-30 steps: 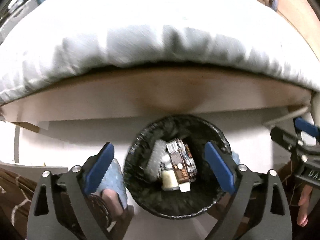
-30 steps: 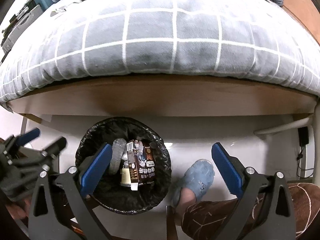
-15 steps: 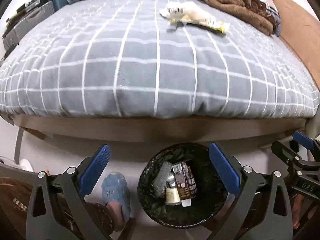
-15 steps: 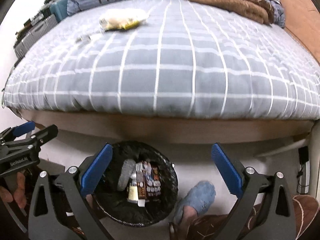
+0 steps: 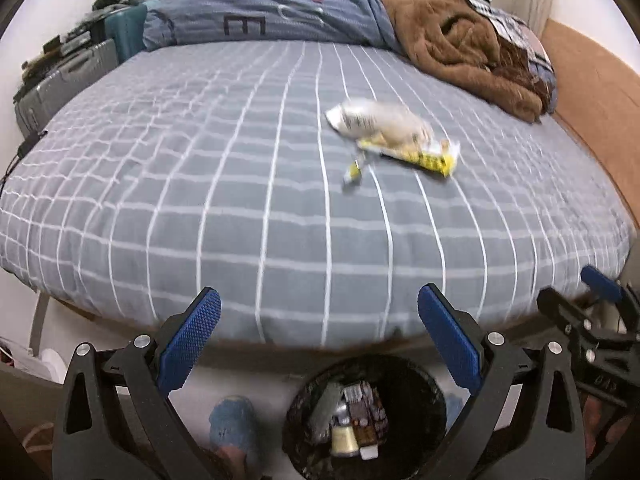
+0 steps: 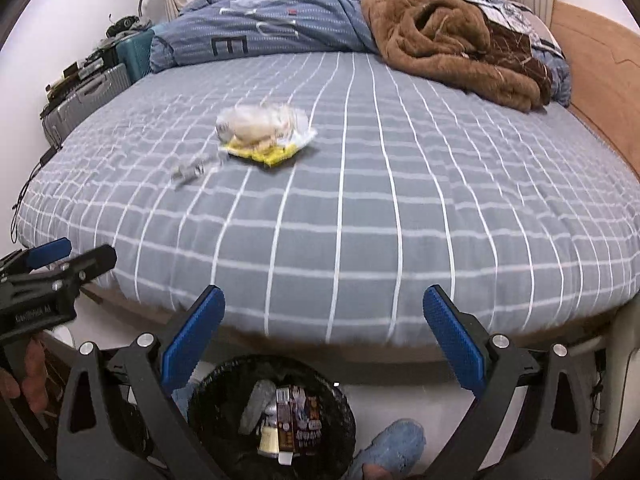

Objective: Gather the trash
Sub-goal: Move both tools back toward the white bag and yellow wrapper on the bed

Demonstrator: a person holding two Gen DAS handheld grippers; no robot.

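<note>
Both grippers hang above the foot of a wide bed covered in a grey sheet with white grid lines (image 5: pixel 240 184), and each is spread wide with nothing between its blue ribbed pads. The left gripper (image 5: pixel 319 344) has just been opening its jaws to their full spread, empty; the right gripper (image 6: pixel 324 340) frames only the sheet edge and the floor. On the floor beneath them, close against the wooden bed base, stands a round bin lined with a black plastic bag (image 6: pixel 208 396); inside it lie a brown drink carton (image 6: pixel 298 420), a small pale cup and a grey crumpled piece. More trash remains on the mattress: a crumpled white and yellow snack wrapper (image 5: pixel 394 136) (blurred in both views), with a small scrap (image 5: pixel 353 170) just beside it. A brown fleece blanket (image 6: pixel 452 36) and a blue striped duvet (image 6: pixel 272 24) are heaped at the far end. A foot in a blue fluffy slipper (image 6: pixel 394 446) rests near the bin.
</note>
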